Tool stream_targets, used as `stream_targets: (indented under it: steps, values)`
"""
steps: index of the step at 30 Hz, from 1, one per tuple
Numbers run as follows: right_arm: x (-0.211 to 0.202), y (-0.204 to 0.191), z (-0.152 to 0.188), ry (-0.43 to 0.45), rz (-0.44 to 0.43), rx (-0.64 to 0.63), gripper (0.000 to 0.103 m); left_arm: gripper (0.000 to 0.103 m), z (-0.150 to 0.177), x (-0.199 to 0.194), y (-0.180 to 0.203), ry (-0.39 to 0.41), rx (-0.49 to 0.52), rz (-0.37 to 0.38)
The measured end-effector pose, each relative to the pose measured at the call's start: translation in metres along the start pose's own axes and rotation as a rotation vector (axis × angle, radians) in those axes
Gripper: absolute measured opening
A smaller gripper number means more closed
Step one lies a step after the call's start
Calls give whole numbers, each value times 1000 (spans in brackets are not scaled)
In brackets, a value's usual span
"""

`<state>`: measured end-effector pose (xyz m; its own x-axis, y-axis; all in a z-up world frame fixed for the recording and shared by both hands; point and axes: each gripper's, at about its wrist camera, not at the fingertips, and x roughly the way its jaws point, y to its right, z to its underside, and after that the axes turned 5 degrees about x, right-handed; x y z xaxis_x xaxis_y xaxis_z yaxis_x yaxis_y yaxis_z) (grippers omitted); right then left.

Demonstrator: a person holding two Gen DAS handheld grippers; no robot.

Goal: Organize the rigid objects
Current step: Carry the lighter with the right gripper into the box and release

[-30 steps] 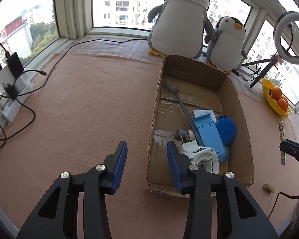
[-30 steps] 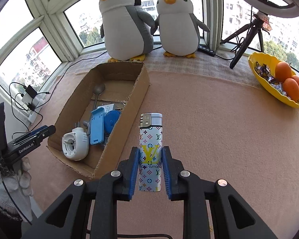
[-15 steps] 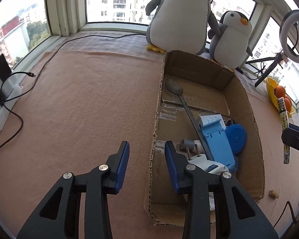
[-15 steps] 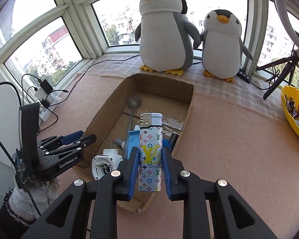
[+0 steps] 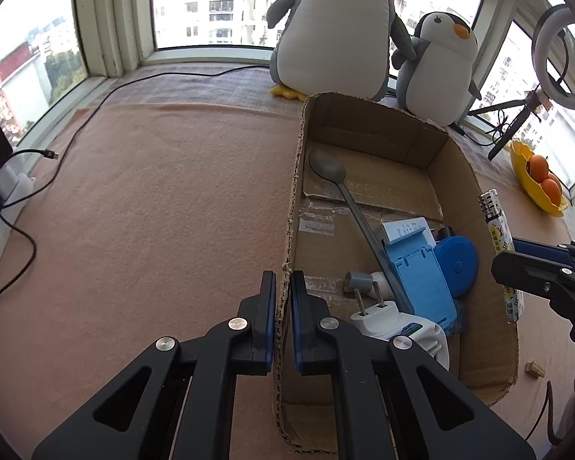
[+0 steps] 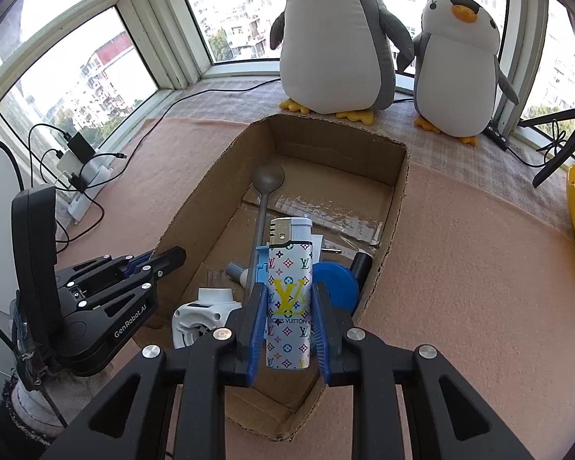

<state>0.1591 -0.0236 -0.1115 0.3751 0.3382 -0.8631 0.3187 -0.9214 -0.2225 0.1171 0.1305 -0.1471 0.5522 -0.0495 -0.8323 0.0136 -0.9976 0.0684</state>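
Observation:
An open cardboard box (image 5: 456,153) (image 6: 207,199) lies on the pink cloth. It holds a grey spoon (image 5: 349,199) (image 6: 264,199), a blue stand (image 5: 421,276), a blue disc (image 5: 458,264) (image 6: 335,281) and a white plug adapter (image 5: 395,322) (image 6: 199,316). My left gripper (image 5: 283,287) (image 6: 168,258) is shut on the box's left wall. My right gripper (image 6: 289,299) (image 5: 517,253) is shut on a white patterned lighter (image 6: 289,295) (image 5: 502,245), held upright over the box's near end.
Two plush penguins (image 5: 337,30) (image 6: 460,69) stand behind the box at the window. A yellow bowl with oranges (image 5: 540,180) sits far right. Cables and a power strip (image 5: 0,211) lie at the left edge. A small wooden block (image 5: 534,368) lies by the box.
My left gripper moved right and closed on the box's left wall. My right gripper carried the lighter left from the cloth to above the box.

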Motion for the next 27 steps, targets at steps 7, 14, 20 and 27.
stream_targets:
  steps: [7,14,20,27]
  values:
    - [4,-1,-1,-4,-4,-13,21,6,0,0,0,3,1,-4]
    - [-5,-5,-2,30,-12,-32,41,6,0,0,1,4,1,-7]
    - [-20,2,0,58,-9,-14,46,6,0,0,1,3,4,-10]
    - [-38,16,6,76,6,15,46,6,1,-3,2,2,11,-14]
